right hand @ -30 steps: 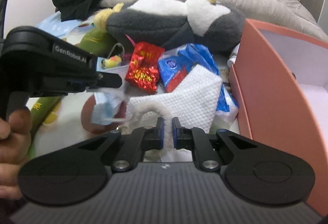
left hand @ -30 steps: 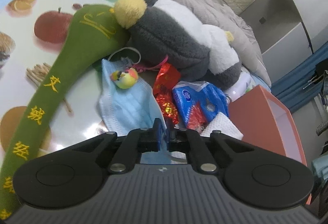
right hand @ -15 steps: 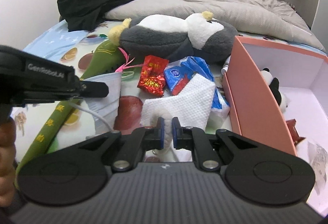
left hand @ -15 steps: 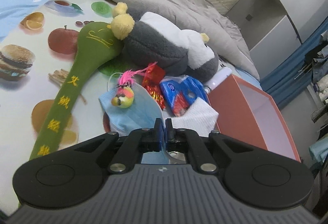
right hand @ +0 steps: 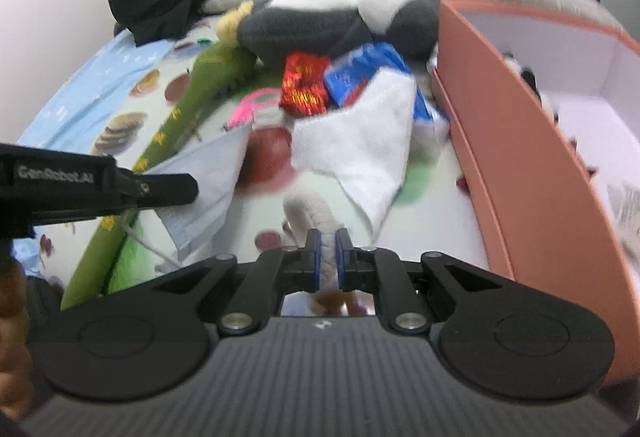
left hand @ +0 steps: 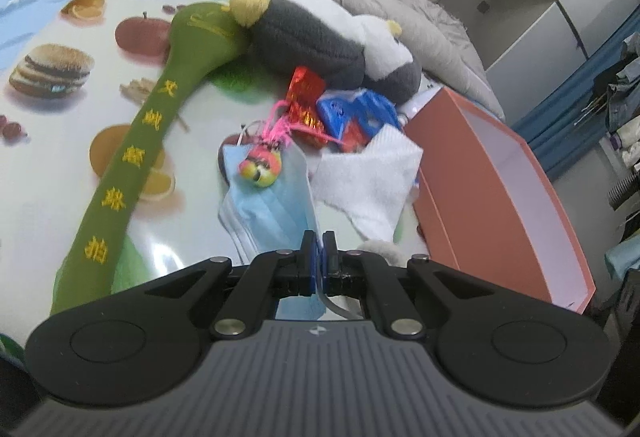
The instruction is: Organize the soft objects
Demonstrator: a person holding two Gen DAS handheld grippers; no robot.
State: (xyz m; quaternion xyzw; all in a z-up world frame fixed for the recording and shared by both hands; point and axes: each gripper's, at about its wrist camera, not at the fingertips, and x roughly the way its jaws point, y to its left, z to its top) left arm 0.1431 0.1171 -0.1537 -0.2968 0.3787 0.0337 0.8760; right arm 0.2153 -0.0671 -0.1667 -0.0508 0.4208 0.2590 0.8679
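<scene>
**Both grippers clamped on soft items over the bed**

The left gripper (left hand: 319, 243) fingers pinch a pleated pale-blue face mask (left hand: 272, 213) carrying a small round plush charm (left hand: 260, 167). The right gripper (right hand: 325, 243) fingers grip a fuzzy off-white loop (right hand: 312, 213) beside a textured white cloth (right hand: 356, 153). A glossy fruit-printed sheet (left hand: 52, 141) covers the bed beside a salmon cardboard box (right hand: 516, 165).

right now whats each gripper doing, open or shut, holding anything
Left gripper: shut on the blue face mask.
Right gripper: shut on a fuzzy grey-white soft item; what it is cannot be told.

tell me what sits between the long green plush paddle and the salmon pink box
Between the green paddle and pink box: blue face mask and white towel, in the left wrist view.
</scene>
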